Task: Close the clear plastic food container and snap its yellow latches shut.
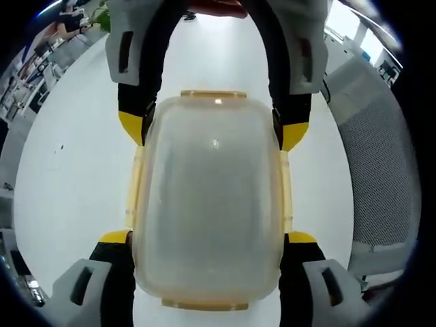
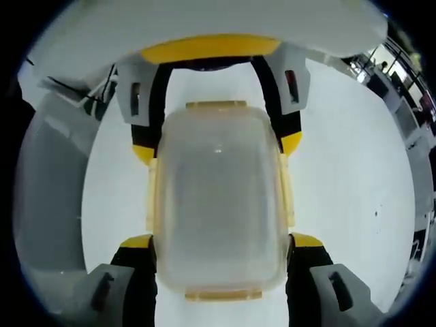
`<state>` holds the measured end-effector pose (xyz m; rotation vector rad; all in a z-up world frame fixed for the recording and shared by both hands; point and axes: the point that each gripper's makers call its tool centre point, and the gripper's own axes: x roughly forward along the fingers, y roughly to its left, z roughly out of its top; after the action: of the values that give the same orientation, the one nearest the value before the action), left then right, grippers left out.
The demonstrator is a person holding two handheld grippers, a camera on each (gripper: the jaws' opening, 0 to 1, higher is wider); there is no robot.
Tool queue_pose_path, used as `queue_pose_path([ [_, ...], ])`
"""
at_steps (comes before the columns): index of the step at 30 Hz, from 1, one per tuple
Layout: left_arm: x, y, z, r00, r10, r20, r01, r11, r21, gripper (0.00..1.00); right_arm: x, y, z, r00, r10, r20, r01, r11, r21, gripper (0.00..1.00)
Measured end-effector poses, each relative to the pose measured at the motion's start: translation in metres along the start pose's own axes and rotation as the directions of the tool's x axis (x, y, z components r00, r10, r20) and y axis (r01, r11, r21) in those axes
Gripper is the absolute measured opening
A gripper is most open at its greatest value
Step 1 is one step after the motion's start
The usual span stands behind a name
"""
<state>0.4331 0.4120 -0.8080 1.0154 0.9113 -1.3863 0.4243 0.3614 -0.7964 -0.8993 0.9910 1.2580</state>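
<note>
While both claws stand wide apart, they bracket the clear plastic food container (image 1: 211, 204) from opposite ends. In the left gripper view, the left claw (image 1: 208, 238) has its yellow-tipped jaws set against the container's near corners, and the right claw (image 1: 211, 133) reaches in from the far side, its tips against the far corners. In the right gripper view the right claw (image 2: 221, 242) sits likewise at the near corners of the container (image 2: 218, 204), with the left claw (image 2: 218, 146) opposite. The lid lies on the box; yellow latches (image 1: 212, 95) rim its edges, but whether they are snapped down is hard to make out. Around it spreads a white surface (image 1: 75, 177), with a grey mesh chair (image 1: 381, 177) at its right edge.
</note>
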Motion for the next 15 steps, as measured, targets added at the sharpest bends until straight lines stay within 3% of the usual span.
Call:
queue_pose_path([
  [15,-0.0029,0.0007,-0.0008,1.0,-0.003,0.0,0.003,1.0,-0.02,0.9,-0.0027,0.0008,0.0003,1.0,-0.009,-0.02,0.009,1.0,-0.01,0.78],
])
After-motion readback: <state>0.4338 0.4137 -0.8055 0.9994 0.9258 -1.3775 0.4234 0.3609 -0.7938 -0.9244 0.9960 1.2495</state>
